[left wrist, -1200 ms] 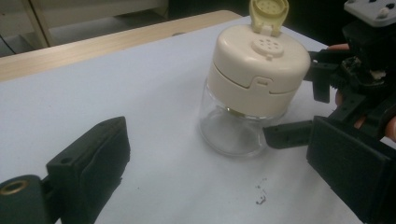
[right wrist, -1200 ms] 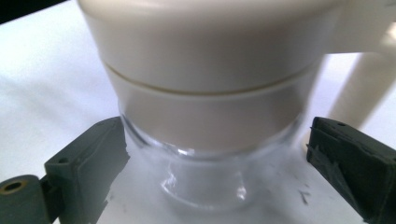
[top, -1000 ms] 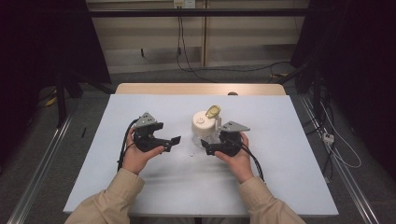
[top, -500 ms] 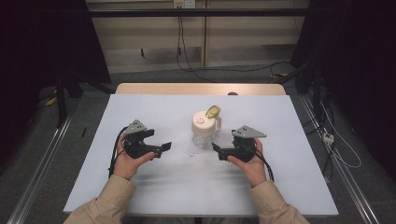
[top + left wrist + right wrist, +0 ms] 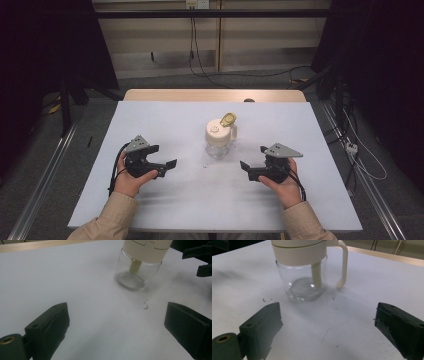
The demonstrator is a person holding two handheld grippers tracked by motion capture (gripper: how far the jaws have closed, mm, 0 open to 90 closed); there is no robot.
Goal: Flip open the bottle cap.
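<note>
A clear glass jar with a cream lid, a side handle and a raised yellowish flip cap stands upright mid-table. In the left gripper view the jar is ahead and to the right; in the right gripper view the jar is ahead and slightly left, its handle on the right. My left gripper rests low on the table left of the jar, open and holding nothing. My right gripper sits right of the jar, open too, with nothing between its jaws. Both point inward toward the jar.
A white sheet covers the table; a strip of bare wood shows along the far edge. Small dark specks lie on the sheet near the jar. Cables run across the floor behind.
Both grippers have drawn away from the jar, outward and toward the near edge. The jar stands alone where it was, let go by the right gripper.
</note>
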